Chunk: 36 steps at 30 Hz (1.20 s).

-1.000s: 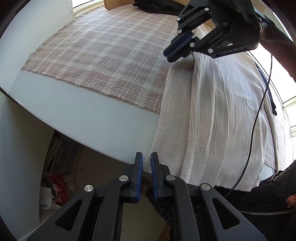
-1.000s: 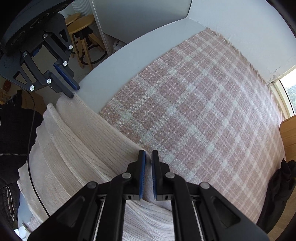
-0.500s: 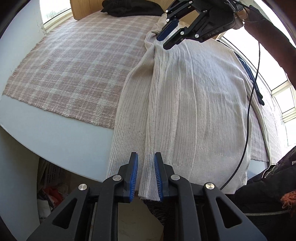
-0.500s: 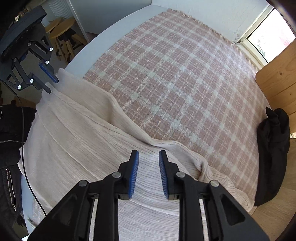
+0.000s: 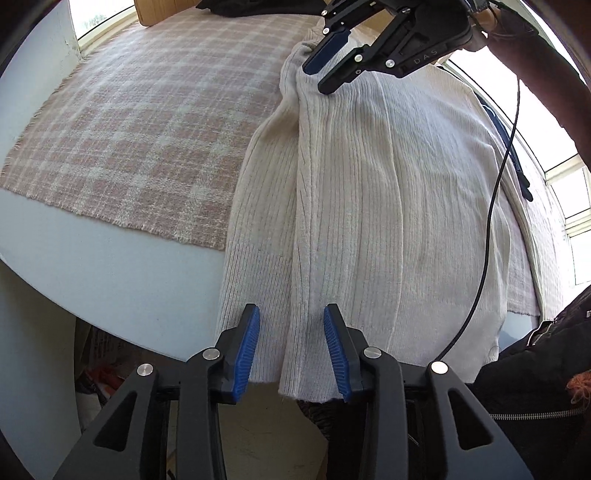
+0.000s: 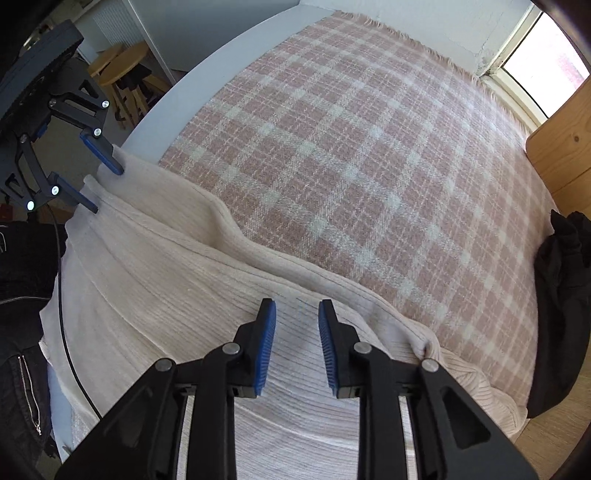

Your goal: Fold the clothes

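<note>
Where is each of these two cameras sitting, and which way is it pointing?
Left wrist: on the left gripper, jaws open, above the cream ribbed sweater hem at the table edge, looking along it; a sleeve shows.
Right wrist: on the right gripper, jaws open, looking down at the sweater's opposite end.
Shared: sweater, pink plaid blanket, each other's gripper.

We note pale grey-white worktop (image 6: 192, 92) with curved edge, covered by pink-and-cream plaid cloth (image 6: 369, 166) with fringed border. We see windows (image 5: 569, 184) along far side, strong daylight entering; second bright pane (image 6: 543, 55) at corner beside cracked white wall (image 5: 29, 74). We mark light wooden panel (image 6: 561, 147) at worktop end, round wooden stools (image 6: 122, 74) on floor beyond, white radiator (image 6: 110, 22) behind them, cluttered items (image 5: 99, 369) under worktop.
</note>
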Motion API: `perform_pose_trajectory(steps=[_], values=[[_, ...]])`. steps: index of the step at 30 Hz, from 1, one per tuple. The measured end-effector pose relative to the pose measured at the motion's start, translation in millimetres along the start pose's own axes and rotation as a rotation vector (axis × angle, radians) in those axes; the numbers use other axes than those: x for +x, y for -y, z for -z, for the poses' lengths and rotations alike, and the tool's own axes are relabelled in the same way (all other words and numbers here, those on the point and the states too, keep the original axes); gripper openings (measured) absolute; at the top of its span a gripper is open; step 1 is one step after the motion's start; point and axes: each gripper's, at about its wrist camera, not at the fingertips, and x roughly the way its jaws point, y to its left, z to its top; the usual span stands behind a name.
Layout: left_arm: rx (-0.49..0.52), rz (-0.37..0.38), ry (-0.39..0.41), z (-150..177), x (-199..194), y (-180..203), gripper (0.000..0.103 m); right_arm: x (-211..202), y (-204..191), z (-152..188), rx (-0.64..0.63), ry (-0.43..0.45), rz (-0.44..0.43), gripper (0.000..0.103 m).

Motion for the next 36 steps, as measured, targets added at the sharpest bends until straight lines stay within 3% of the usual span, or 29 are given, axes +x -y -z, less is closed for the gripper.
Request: perform_pose_trajectory(steps=[6, 9, 11, 14, 21, 23, 25, 26, 29, 32, 34, 35, 36], values=[[0.036, 0.008, 0.005, -3, 3, 7, 0.032, 12, -9, 1, -0.044, -0.031, 0.068, 0.032], [0.029, -0.019, 0.019, -1, 0, 4, 0.016, 10, -11, 2, -0.052, -0.031, 0.073, 0.032], [0.025, -0.037, 0.025, 1, -2, 3, 0.012, 9, -14, 2, -0.06, -0.033, 0.08, 0.031], [0.103, -0.104, 0.014, 5, -6, 21, 0.013, 8, -16, 4, -0.064, -0.04, 0.081, 0.031], [0.076, -0.057, -0.017, 5, 2, 21, 0.013, 5, -25, 4, -0.08, -0.048, 0.098, 0.031], [0.057, -0.038, -0.002, 5, 1, 17, 0.011, 3, -27, 5, -0.079, -0.045, 0.106, 0.029], [0.038, -0.027, 0.02, 6, -1, 12, 0.006, 1, -27, 6, -0.079, -0.035, 0.122, 0.011], [0.022, -0.03, 0.031, 7, -4, 8, 0.005, -1, -25, 6, -0.072, -0.029, 0.131, 0.008], [-0.015, -0.051, 0.042, 11, -6, -4, 0.004, -7, -16, 7, -0.036, -0.008, 0.147, 0.007], [-0.017, -0.023, 0.049, 7, -9, -2, 0.002, -7, -16, 8, -0.04, -0.016, 0.126, 0.007], [0.002, 0.015, 0.028, 5, -6, 6, 0.009, -9, -21, 10, -0.079, -0.029, 0.107, 0.008], [0.011, 0.032, 0.004, 3, -2, 11, 0.025, -9, -22, 10, -0.111, -0.036, 0.13, 0.008], [0.031, 0.0, -0.017, 4, 2, 15, 0.036, -9, -24, 10, -0.144, -0.042, 0.154, 0.011]])
